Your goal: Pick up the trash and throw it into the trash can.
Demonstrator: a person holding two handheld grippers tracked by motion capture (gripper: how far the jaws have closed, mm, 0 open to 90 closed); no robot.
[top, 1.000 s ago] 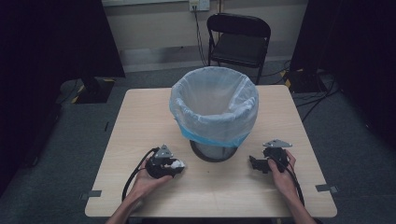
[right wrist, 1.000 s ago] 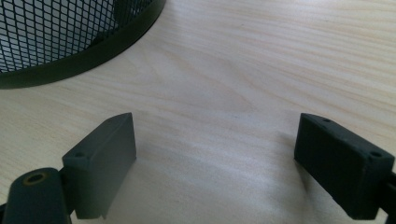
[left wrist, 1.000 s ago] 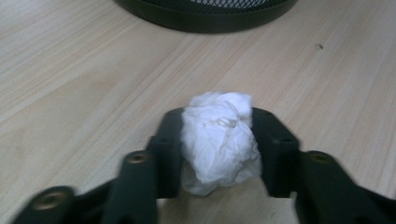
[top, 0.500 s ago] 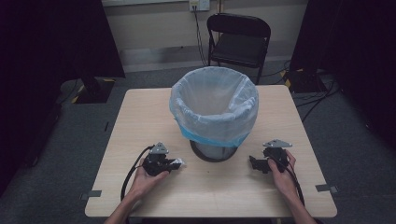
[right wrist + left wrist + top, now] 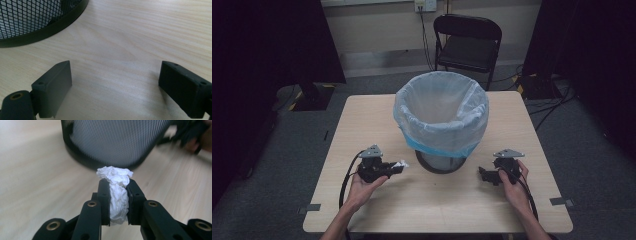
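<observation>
A black mesh waste bin (image 5: 441, 117) lined with a pale blue bag stands in the middle of the wooden table (image 5: 372, 115). My left gripper (image 5: 398, 166) sits at the bin's left foot, shut on a crumpled white tissue (image 5: 116, 192) that bulges above its jaws. The tissue (image 5: 401, 164) pokes toward the bin base (image 5: 110, 147). My right gripper (image 5: 482, 174) rests low over the table right of the bin, jaws wide apart with bare wood between its fingers (image 5: 53, 86). The bin's rim (image 5: 45, 27) curves past at upper left of that view.
A black folding chair (image 5: 468, 42) stands behind the table's far edge. Cables trail from both grippers toward the front edge. Tape marks (image 5: 312, 207) sit on the table's front corners. The other hand and its gripper (image 5: 193, 135) show blurred beyond the bin.
My left gripper has shifted left and slightly away from the bin's base, still holding the tissue. The right gripper has stayed put.
</observation>
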